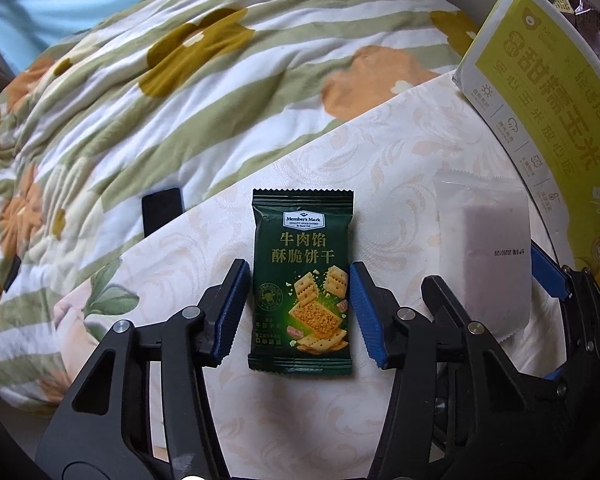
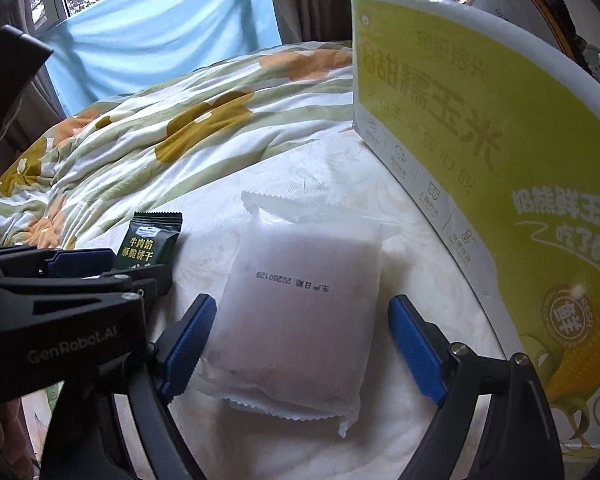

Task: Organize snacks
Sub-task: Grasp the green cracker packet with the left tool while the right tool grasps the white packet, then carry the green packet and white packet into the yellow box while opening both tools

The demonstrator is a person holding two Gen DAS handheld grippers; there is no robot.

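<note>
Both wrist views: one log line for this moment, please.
left gripper: fingers against dark green cracker packet | right gripper: open around white translucent pouch | yellow-green cardboard box: beside

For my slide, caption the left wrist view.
Left gripper shut on green cracker packet atop cream tablecloth.

Glossy green foil packet (image 1: 302, 280), frosted matt plastic pouch (image 2: 300, 312) — both on smooth damask-patterned cloth (image 1: 380, 152)
</note>
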